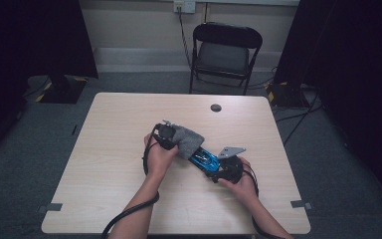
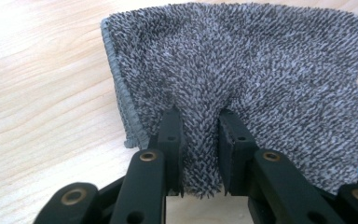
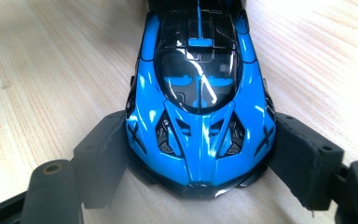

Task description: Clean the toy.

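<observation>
A grey fluffy cloth point(image 2: 242, 70) lies over one end of a blue toy car point(image 1: 204, 160) near the middle of the wooden table point(image 1: 114, 129). My left gripper point(image 2: 200, 135) is shut on a fold of the cloth point(image 1: 188, 140). In the high view the left gripper point(image 1: 168, 135) sits at the cloth's left side. My right gripper point(image 3: 200, 154) has its pads pressed on both sides of the blue toy car point(image 3: 200, 98), at the car's nearer end. The right gripper point(image 1: 225, 172) is seen from above at the car's lower right end.
A small dark round spot point(image 1: 216, 107) sits on the table toward the far edge. A black folding chair point(image 1: 224, 52) stands beyond the table. Cables trail from both grippers toward the near edge.
</observation>
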### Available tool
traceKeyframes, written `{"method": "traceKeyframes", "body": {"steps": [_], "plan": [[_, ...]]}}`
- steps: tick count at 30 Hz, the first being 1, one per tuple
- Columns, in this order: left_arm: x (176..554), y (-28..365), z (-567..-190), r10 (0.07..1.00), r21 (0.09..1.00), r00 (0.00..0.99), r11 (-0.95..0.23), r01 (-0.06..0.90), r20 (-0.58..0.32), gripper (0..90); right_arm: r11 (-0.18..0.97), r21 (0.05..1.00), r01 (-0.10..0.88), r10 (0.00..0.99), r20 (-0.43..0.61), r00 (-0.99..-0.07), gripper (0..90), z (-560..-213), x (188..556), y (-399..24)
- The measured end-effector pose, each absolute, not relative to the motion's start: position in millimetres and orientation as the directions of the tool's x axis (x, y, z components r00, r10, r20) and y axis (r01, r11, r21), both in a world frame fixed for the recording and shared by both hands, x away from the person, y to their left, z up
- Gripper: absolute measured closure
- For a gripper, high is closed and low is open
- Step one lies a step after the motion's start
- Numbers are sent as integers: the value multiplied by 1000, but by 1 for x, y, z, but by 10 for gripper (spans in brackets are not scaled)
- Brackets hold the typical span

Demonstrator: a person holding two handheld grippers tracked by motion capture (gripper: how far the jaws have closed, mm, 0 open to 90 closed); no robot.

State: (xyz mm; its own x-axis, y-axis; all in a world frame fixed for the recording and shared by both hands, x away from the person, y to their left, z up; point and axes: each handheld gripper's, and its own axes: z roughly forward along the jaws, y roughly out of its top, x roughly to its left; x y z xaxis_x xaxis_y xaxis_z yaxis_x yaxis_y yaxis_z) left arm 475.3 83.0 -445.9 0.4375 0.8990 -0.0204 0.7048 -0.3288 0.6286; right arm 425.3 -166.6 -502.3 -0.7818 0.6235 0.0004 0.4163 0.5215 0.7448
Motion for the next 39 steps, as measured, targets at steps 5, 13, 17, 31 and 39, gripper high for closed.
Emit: {"method": "traceKeyframes", "body": {"steps": [5,13,17,31,39], "plan": [[477,89,-446,904,628,428,-322,709,-20,733,523,744,415,622,0,-783,236,-502,425,-167],[477,101,-447,912,620,411,-310,721,-21,733,522,744,417,623,1,-782,237,-502,425,-167],[476,107,-447,914,619,405,-309,722,-16,732,523,744,416,622,0,-783,237,-502,425,-167],[466,133,-446,925,623,380,-286,728,-21,733,522,745,416,623,1,-782,236,-502,426,-167],[456,151,-448,925,616,381,-290,732,-17,733,521,745,417,623,2,-782,236,-502,425,-167]]}}
